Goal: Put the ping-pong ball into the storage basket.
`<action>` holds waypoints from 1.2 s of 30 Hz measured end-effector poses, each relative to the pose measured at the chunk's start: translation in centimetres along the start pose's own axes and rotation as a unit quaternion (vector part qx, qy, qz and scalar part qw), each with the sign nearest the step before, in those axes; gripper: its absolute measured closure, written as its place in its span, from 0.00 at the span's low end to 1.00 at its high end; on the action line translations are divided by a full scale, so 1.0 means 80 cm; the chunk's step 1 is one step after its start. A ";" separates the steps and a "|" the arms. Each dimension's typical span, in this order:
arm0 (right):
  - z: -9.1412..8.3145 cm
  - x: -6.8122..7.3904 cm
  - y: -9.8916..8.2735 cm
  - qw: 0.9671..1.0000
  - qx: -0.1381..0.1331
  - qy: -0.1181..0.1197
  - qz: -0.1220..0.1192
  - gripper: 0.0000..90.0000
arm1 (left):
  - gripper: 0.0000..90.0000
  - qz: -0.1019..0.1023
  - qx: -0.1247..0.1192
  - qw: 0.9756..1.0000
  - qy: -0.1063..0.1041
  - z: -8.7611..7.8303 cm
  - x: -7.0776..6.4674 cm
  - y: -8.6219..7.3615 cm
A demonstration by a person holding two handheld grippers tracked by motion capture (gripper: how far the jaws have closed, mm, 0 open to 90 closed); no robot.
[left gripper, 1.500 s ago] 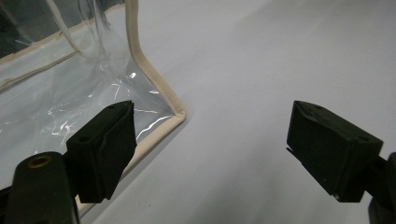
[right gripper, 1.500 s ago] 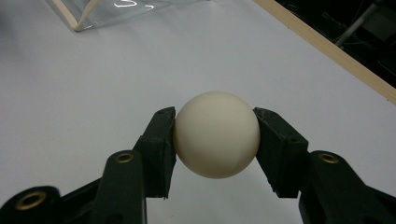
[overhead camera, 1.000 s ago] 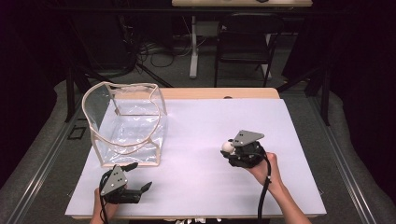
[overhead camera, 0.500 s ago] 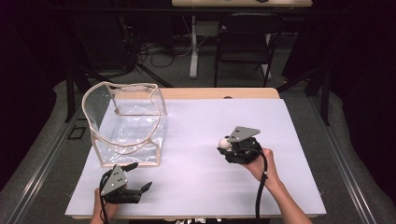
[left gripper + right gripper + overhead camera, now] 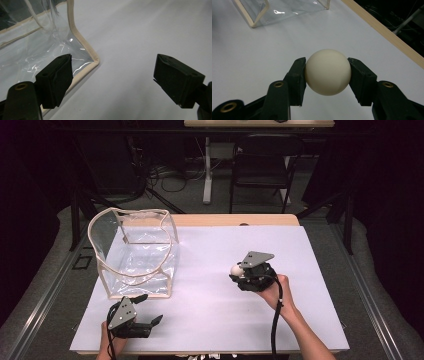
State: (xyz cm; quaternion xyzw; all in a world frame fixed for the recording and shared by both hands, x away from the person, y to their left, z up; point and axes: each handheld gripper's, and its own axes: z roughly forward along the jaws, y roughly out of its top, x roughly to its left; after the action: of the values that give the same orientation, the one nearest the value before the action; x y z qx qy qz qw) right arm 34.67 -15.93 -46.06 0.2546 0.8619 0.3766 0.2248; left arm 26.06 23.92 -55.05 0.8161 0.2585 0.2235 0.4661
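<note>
**Ball carried slightly left**

Small cream-white smooth ball [image 5: 328,72], pinched in the right tool [image 5: 239,271] above the white table [image 5: 210,270], shifted a little toward the clear plastic bag with beige trim [image 5: 135,252] since a second ago. Left tool [image 5: 146,309] unmoved, spread wide, low beside the bag's near corner.

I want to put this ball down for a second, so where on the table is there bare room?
Bare white table top stretches between the clear bag and the right gripper, which holds the ball; also the far right corner and the near middle. It is tighter at the near left, where the left gripper sits close to the bag.
</note>
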 end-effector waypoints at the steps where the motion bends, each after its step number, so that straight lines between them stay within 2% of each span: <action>1: 0.001 0.000 0.001 1.000 0.001 0.000 0.000 0.56 | 0.18 0.000 0.000 1.000 0.000 0.000 0.000 0.000; 36: 0.024 -0.008 0.026 1.000 0.006 0.009 -0.009 0.56 | 0.18 0.000 0.000 1.000 -0.003 0.001 0.000 0.000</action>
State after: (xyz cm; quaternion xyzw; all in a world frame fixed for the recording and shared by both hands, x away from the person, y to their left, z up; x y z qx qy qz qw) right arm 36.86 -14.07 -45.55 0.2446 0.8686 0.3712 0.2187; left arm 26.10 23.87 -55.10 0.8168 0.2569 0.2212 0.4669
